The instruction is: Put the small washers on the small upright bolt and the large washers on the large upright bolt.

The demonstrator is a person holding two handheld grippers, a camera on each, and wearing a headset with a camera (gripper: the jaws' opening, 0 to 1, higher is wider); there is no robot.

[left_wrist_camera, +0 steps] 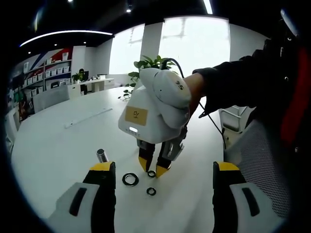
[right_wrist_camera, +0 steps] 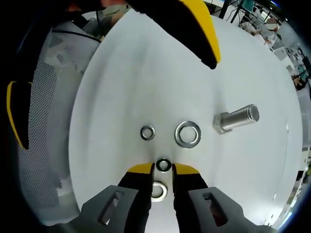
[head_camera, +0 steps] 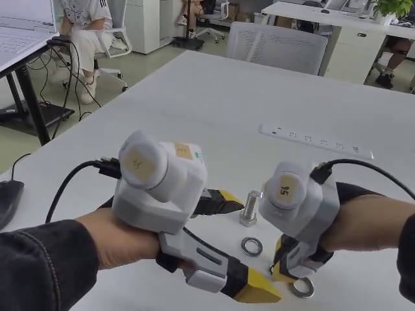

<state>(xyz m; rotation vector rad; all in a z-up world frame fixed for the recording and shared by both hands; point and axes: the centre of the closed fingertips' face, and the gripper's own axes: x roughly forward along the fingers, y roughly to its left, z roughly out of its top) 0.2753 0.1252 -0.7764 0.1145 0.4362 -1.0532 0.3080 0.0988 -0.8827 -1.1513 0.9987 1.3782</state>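
A large upright bolt (head_camera: pixel 250 207) stands on the white table (head_camera: pixel 214 110). A large washer (head_camera: pixel 251 246) lies just in front of it. My right gripper (head_camera: pixel 285 272) points down at the table, its jaws closed to a narrow gap on a small dark washer (right_wrist_camera: pixel 164 165) at their tips. Another silver washer (right_wrist_camera: pixel 158 190) lies under that gripper. A further small washer (right_wrist_camera: pixel 147 132) lies beside the large washer (right_wrist_camera: pixel 187 134). My left gripper (left_wrist_camera: pixel 164 167) is open wide and holds nothing, facing the right gripper (left_wrist_camera: pixel 154 171) across the bolt (left_wrist_camera: pixel 101 155).
A white power strip (head_camera: pixel 316 140) lies further back on the table. A mesh office chair (head_camera: pixel 275 45) stands at the far edge. A person sits at the back left by another desk (head_camera: pixel 19 45). A black mouse (head_camera: pixel 8 201) lies at the left edge.
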